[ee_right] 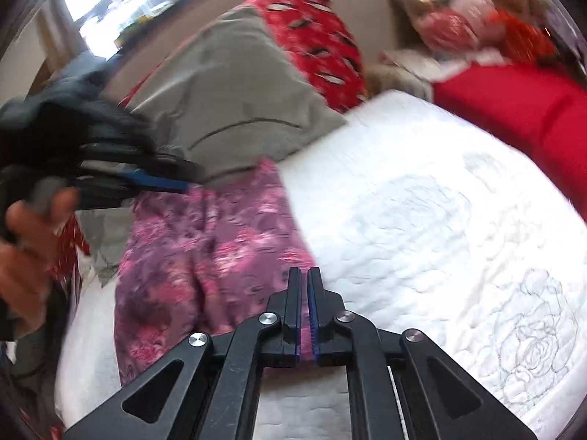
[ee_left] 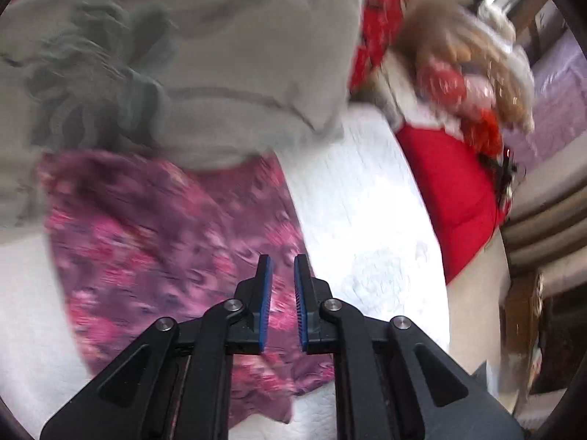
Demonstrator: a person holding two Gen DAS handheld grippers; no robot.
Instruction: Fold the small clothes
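Note:
A purple and pink floral garment (ee_left: 165,238) (ee_right: 205,249) lies spread on the white quilted bed (ee_left: 367,220) (ee_right: 422,220). My left gripper (ee_left: 283,260) hovers over the garment's right part, jaws a narrow gap apart with nothing between the pads. In the right wrist view the left gripper (ee_right: 183,183) reaches in from the left, held by a hand (ee_right: 25,249), its tip at the garment's far edge. My right gripper (ee_right: 305,271) sits at the garment's near right edge, jaws almost together with a strip of pink cloth between the pads.
A grey garment (ee_left: 220,55) (ee_right: 234,102) lies just beyond the floral one, overlapping its far edge. Behind it are a red patterned cloth (ee_left: 385,11) (ee_right: 315,36), a plain red cloth (ee_left: 451,198) (ee_right: 513,110) and a blurred heap of soft items (ee_left: 469,62) (ee_right: 469,11).

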